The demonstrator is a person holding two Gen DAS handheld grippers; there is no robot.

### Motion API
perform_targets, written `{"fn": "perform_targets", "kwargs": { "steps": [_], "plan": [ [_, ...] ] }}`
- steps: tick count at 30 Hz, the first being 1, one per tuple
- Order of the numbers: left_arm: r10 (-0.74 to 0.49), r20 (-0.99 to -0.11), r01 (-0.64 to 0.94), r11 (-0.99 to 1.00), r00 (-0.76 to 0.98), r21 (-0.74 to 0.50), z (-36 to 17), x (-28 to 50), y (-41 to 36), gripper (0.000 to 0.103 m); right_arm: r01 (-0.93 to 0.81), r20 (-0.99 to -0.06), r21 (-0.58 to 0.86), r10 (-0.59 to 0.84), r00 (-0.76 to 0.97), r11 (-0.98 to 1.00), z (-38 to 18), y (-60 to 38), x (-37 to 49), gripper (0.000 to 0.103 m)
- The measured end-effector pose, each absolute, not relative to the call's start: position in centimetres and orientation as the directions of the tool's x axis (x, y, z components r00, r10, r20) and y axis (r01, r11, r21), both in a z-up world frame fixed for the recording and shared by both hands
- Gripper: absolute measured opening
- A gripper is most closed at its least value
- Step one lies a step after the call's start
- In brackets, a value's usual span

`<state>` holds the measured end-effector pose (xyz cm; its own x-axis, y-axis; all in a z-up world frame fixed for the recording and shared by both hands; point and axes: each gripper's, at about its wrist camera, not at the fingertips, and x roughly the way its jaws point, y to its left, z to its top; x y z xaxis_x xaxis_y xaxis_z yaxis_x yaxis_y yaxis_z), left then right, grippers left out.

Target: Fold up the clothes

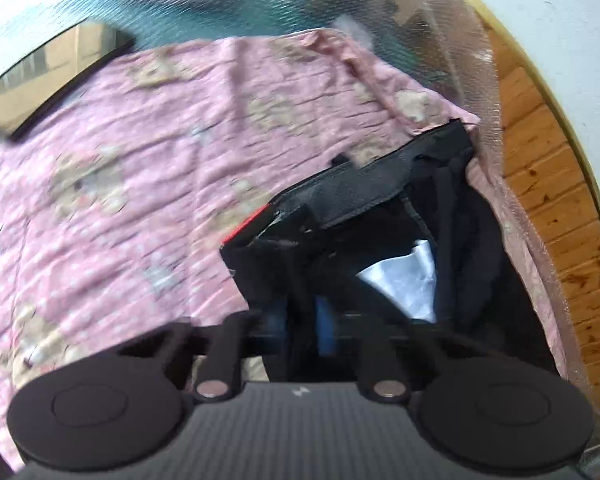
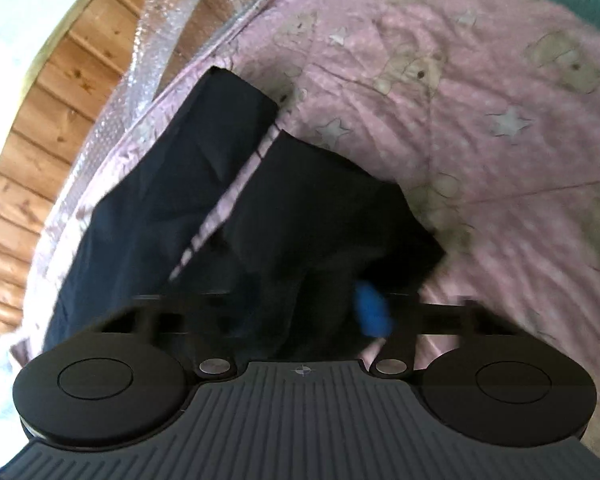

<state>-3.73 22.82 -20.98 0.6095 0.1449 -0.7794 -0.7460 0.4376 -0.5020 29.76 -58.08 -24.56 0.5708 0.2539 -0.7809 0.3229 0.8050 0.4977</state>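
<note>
A pair of black trousers lies on a pink bear-print sheet, waistband up, with a white label or lining showing inside. My left gripper is shut on the black fabric near the waist; a blue pad shows between the folds. In the right wrist view the trousers' two legs hang down and away over the pink sheet. My right gripper is shut on the dark cloth, with one blue pad visible. Both views are motion-blurred.
A wooden slatted bed frame and clear bubble wrap run along the sheet's edge, also in the right wrist view. A dark-framed mirror or tablet lies at the sheet's far left. Teal cloth lies beyond.
</note>
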Motion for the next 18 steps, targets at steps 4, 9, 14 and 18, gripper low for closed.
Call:
{"fn": "perform_targets", "kwargs": {
  "steps": [4, 9, 14, 18],
  "plan": [
    [0.151, -0.681, -0.663, 0.453, 0.716, -0.596, -16.3, -4.4, 24.5, 0.009, 0.231, -0.685, 0.552, 0.278, 0.674, 0.801, -19.9, -58.2, 29.7, 0.0],
    [0.086, -0.716, -0.655, 0.488, 0.693, -0.577, -15.9, -8.4, 26.1, 0.01, 0.149, -0.625, 0.537, 0.272, 0.732, 0.831, -13.1, -59.9, 23.0, 0.0],
    [-0.018, -0.814, -0.721, 0.453, 0.58, -0.524, -22.8, -9.8, 26.0, 0.011, 0.339, -0.799, 0.416, 0.161, 0.579, 0.844, -19.3, -62.8, 15.3, 0.0],
    [-0.012, -0.831, -0.751, 0.422, 0.556, -0.508, -25.3, -10.3, 25.7, 0.021, 0.473, -0.851, 0.425, 0.162, 0.5, 0.772, -23.5, -63.8, 11.3, 0.012]
  ]
}}
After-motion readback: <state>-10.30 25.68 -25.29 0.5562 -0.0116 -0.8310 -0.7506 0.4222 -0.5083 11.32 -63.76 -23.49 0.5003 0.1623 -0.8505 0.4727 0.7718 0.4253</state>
